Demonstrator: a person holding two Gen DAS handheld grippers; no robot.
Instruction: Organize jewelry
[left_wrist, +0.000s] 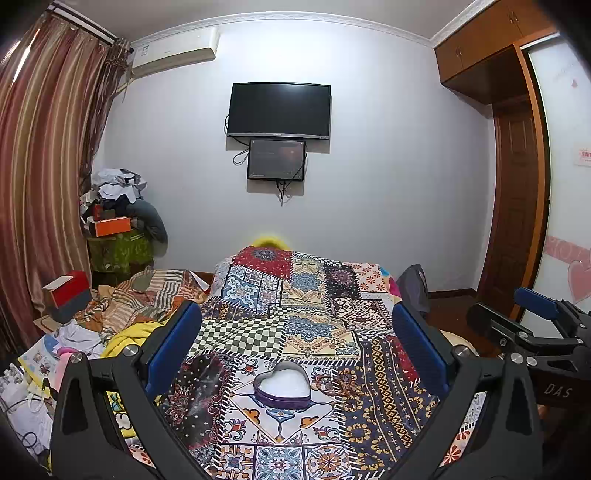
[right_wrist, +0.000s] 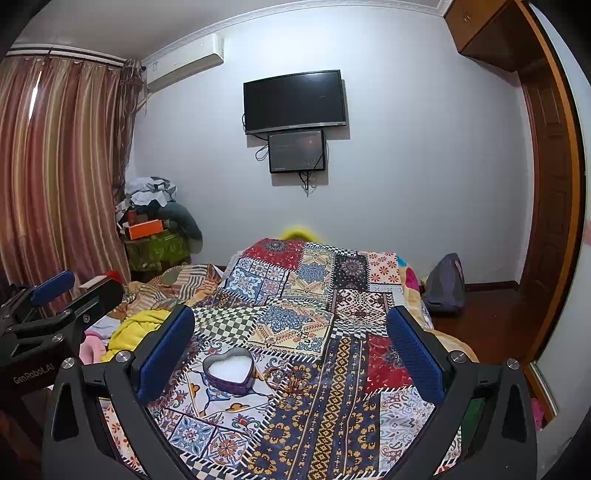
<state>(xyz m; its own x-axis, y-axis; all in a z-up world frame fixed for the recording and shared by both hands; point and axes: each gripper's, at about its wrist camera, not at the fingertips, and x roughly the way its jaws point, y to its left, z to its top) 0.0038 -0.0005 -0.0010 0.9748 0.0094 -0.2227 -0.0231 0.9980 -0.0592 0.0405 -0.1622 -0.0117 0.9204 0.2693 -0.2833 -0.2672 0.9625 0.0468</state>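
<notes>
As a patchwork-covered bed (left_wrist: 295, 295) fills the room, both grippers hover released and empty: the left gripper (left_wrist: 295, 347) squarely faces a heart-shaped tin (left_wrist: 283, 387) just ahead, while the right gripper (right_wrist: 291, 347) sees it (right_wrist: 229, 371) ahead and left.

We hold our black left gripper with blue pads (left_wrist: 295, 343) level, its jaws spread wide with nothing between them. Our black right gripper with blue pads (right_wrist: 291, 343) sits beside it, equally wide and empty. Both seem to hover above the bed, though the height is hard to judge.
</notes>
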